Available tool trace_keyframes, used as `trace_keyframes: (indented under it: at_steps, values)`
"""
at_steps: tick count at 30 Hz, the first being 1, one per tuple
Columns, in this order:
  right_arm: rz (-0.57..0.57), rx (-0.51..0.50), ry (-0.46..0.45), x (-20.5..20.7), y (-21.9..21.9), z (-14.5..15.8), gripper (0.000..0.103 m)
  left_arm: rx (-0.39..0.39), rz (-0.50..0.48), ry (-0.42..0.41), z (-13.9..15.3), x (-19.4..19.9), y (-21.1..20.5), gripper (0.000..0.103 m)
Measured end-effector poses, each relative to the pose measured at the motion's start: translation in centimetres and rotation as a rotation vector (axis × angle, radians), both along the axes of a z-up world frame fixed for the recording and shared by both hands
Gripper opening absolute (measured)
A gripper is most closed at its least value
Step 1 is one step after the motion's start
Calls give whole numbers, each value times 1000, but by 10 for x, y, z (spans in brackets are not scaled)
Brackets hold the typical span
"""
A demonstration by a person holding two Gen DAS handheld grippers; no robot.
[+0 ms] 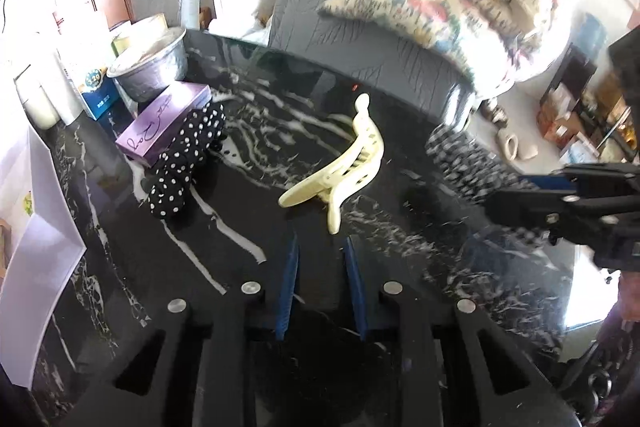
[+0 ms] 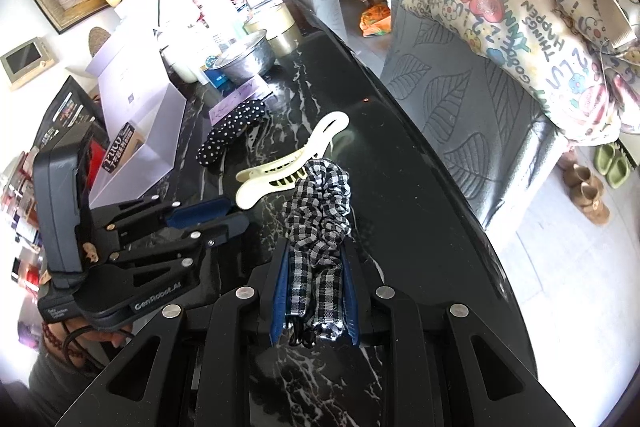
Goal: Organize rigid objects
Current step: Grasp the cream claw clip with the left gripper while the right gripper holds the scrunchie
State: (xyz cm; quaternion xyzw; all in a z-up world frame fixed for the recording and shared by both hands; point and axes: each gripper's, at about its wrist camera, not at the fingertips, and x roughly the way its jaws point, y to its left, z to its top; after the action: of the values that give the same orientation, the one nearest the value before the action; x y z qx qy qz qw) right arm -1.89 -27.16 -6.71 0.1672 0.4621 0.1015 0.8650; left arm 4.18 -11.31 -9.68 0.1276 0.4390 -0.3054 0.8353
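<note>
While the right claw clamps a checked scrunchie above the desk, the left claw hovers released, near a cream hair clip; a metal bowl sits behind, contents unclear.

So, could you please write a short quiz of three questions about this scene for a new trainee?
1. True or false: the right gripper is shut on the checked scrunchie.
2. Which item lies on the black marble table just ahead of the left gripper?
A. purple box
B. cream hair clip
C. metal bowl
3. Fill in: the polka-dot hair accessory lies against the ____ box.

Key:
1. True
2. B
3. purple
</note>
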Motion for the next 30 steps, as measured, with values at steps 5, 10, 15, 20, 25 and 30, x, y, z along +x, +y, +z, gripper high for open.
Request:
trace_keyframes:
  at_steps: [5, 10, 15, 20, 25, 30]
  values:
    - [3, 2, 2, -1, 1, -1, 24, -43, 16, -9, 12, 0, 7, 24]
    - [11, 3, 3, 2, 4, -2, 24, -94, 34, 22, 22, 14, 8, 25]
    - [11, 6, 9, 5, 3, -4, 24, -63, 27, 8, 23, 27, -6, 93]
    - [-11, 6, 14, 6, -8, -5, 24, -38, -25, 11, 20, 35, -24, 103]
    - [-33, 1, 21, 5, -16, -6, 24, -20, -61, 53, 7, 46, -41, 103]
    - [-44, -1, 28, 2, -22, -7, 24, -28, -67, 65, -1, 50, -48, 103]
